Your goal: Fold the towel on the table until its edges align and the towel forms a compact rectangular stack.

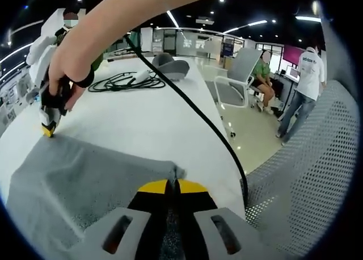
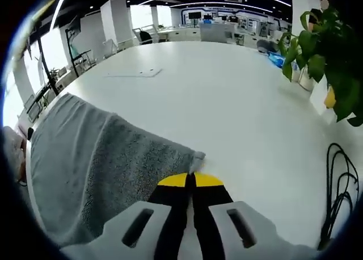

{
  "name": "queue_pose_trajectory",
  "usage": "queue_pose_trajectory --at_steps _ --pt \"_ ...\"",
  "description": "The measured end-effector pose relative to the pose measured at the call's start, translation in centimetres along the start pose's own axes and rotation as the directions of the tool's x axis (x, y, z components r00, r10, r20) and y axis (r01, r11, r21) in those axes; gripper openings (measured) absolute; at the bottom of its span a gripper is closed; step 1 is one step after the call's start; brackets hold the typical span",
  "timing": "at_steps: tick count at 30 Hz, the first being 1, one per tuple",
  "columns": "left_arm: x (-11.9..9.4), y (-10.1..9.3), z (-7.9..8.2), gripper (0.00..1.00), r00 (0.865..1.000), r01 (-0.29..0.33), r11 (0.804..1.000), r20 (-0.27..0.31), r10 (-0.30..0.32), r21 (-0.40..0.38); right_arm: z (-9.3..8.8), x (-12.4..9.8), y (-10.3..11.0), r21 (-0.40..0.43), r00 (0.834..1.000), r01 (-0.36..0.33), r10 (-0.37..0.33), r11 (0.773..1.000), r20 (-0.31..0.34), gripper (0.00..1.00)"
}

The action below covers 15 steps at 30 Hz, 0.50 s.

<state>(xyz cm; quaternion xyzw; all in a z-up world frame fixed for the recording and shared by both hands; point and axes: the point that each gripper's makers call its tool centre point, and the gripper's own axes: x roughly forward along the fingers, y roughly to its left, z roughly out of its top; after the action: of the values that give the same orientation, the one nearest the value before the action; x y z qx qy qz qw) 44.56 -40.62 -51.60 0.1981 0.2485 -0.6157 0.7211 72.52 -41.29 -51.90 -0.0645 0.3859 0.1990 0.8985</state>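
Towel: a grey terry towel (image 1: 85, 180) lies spread on the white counter (image 1: 147, 118), reaching to the near edge; it also shows in the right gripper view (image 2: 96, 163).
Handling: judged soft, limp and light; it should drape and sag from any held point, and the looped pile looks likely to grip the counter a little rather than slide freely. Not fragile.
Where to take hold: the corners, so that two held corners carry one whole edge over to meet the opposite edge.
Left tool: the left tool (image 1: 173, 186) has its yellow-tipped jaws closed together on a towel corner, a small tuft of cloth poking out just past the tips.
Right tool: the right tool (image 2: 190, 179) has its jaws pressed together too, with another corner tuft showing at the tips; it appears pinched, though the fisheye view makes it hard to be sure how much cloth is caught. In the left gripper view this tool (image 1: 49, 129) sits at the far corner, its tip low against the cloth, held by the person's hand (image 1: 68, 72).
Stage: likely the start of a fold, both corners of one edge gripped, cloth not yet lifted.
Nearby: a black cable (image 1: 193, 107) crosses the counter close by; a coiled cable (image 1: 125, 81) lies well apart.
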Motion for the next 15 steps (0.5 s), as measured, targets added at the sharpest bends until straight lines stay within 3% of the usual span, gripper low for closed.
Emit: queue_pose_trajectory --at_steps 7,11,15 --pt "-0.1 -0.6 0.2 0.04 0.999 -0.035 0.998 -0.022 0.036 0.051 0.3 -0.3 -0.2 0.018 1.0 0.001 -0.001 1.0 0.019 0.0" --pt "-0.9 -0.5 0.9 0.04 0.999 -0.041 0.999 -0.003 0.041 0.034 0.6 -0.8 -0.3 0.029 1.0 -0.004 0.003 1.0 0.029 0.0" --pt "-1.7 -0.2 2.2 0.04 0.997 -0.062 0.998 0.044 0.064 -0.032 1.3 -1.5 -0.5 0.05 0.998 0.003 -0.006 0.999 0.057 0.0"
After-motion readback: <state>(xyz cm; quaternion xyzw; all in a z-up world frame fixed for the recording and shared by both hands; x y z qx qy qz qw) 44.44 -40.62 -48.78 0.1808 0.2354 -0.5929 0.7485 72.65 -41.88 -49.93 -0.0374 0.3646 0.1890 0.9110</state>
